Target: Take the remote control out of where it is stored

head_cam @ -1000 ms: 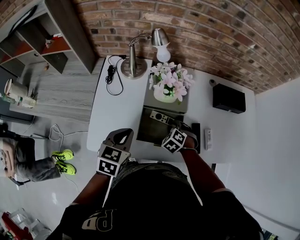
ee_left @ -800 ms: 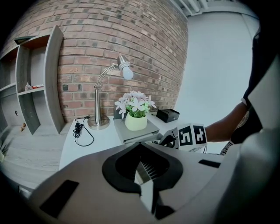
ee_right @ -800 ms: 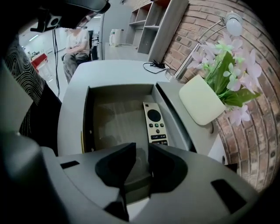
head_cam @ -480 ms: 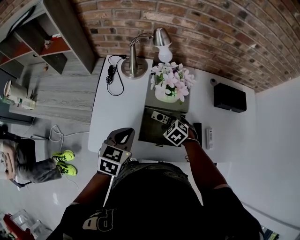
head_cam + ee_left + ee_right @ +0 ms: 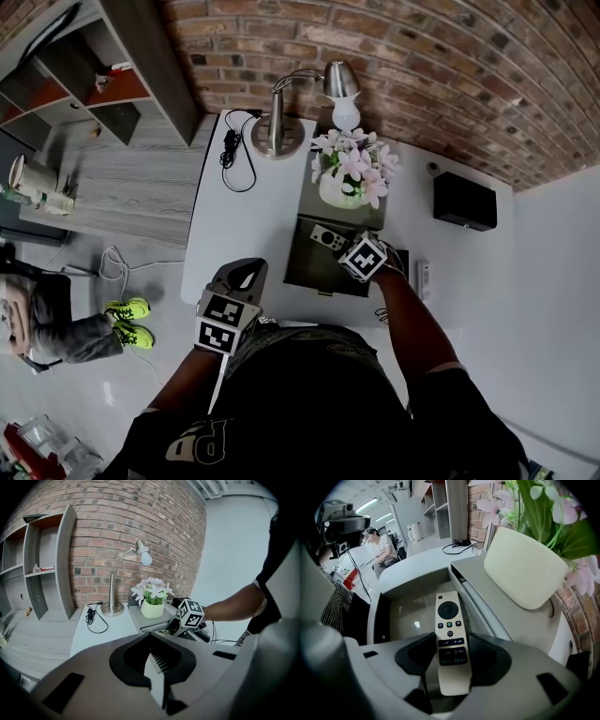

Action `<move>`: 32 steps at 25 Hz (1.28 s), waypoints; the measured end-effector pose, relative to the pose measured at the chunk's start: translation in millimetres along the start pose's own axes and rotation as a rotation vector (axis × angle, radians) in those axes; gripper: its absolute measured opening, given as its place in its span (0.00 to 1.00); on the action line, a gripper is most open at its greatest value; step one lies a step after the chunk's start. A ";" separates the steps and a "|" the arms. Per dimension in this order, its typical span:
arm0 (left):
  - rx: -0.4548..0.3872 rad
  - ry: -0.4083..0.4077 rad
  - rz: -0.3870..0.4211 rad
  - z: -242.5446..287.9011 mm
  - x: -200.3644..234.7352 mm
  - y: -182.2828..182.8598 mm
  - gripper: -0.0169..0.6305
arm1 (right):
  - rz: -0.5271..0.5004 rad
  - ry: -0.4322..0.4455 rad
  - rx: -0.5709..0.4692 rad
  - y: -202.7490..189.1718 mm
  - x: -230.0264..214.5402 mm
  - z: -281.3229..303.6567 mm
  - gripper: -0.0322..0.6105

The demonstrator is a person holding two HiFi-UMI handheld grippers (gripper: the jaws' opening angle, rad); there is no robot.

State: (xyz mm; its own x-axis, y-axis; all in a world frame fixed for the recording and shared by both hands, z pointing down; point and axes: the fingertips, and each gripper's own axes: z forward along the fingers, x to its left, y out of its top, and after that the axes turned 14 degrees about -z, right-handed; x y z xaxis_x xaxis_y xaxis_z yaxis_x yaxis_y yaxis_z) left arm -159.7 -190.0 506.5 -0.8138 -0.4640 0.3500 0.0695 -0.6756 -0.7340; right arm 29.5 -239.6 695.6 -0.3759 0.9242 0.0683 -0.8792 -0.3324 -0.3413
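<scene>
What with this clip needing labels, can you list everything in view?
cream slim plastic remote control: 1, cream, in the open drawer
grey low cabinet with open drawer: 1, grey, on table
cream pot of pink flowers: 1, cream, on cabinet top
silver gooseneck lamp: 1, silver, table's far edge
black cable: 1, black, beside lamp
black box: 1, black, table's right end
white slim device: 1, white, right of cabinet
white table: 1, white, against brick wall
grey shelf unit: 1, grey, far left
seated person: 1, neon-green shoes, floor at left
left gripper: 1, grey, jaws shut, empty
right gripper: 1, grey, jaws open, just been opening, remote between them
</scene>
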 end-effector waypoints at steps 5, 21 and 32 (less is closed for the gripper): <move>0.002 -0.022 0.008 -1.8 1.6 1.7 0.04 | 0.062 -0.036 0.006 -0.4 8.0 -7.9 0.38; 0.002 -0.122 0.073 -13.8 0.9 -5.0 0.04 | 0.421 -0.196 -0.234 33.7 40.4 -75.9 0.38; -0.018 -0.208 0.164 -16.3 -29.9 -2.5 0.04 | 0.617 -0.253 -0.489 62.9 71.0 -139.4 0.38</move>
State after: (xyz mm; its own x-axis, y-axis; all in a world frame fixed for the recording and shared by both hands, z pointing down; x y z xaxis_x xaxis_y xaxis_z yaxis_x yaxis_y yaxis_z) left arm -144.9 -165.1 488.4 -0.6558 -0.6758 0.3363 0.1794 -0.5723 -0.8002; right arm -11.7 -168.6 548.3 -0.8551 0.5128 -0.0759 -0.2888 -0.5927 -0.7518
